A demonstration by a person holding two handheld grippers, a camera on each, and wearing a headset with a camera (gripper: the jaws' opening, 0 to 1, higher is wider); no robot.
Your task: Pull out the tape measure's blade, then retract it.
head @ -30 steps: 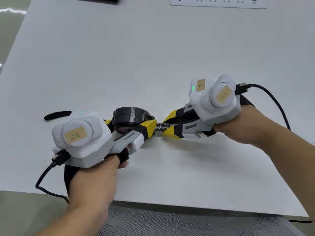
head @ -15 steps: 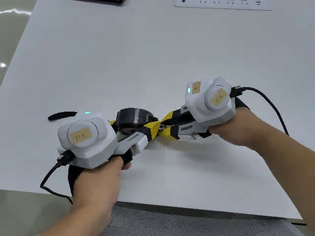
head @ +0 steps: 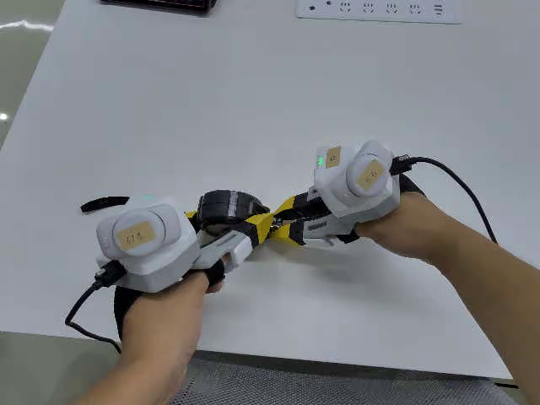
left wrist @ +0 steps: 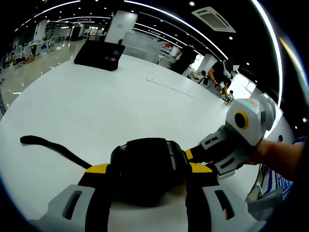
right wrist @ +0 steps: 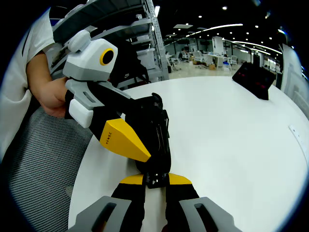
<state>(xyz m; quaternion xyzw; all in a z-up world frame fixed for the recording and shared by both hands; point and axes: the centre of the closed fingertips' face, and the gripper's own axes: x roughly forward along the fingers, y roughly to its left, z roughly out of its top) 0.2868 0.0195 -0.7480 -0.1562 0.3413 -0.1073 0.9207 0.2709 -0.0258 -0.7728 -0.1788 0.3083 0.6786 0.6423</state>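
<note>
Stretching wide, the white counter [head: 253, 84] lies under 2 tools near its front edge: the left hand-held gripper [head: 253, 226] clamps the black tape measure [left wrist: 147, 164], and the right hand-held gripper [head: 283, 231], just beside, pinches its blade tip [right wrist: 156, 181].

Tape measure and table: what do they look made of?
The tape measure looks like black plastic, perhaps rubber-coated: a mostly dull, moulded casing. The table seems to be smooth white laminate or painted board: even, seamless, with a slight sheen. I can't tell which.

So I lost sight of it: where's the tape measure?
Head view, low centre: tape measure clamped in the left hand-held gripper, right hand-held gripper pinching its tip.
</note>
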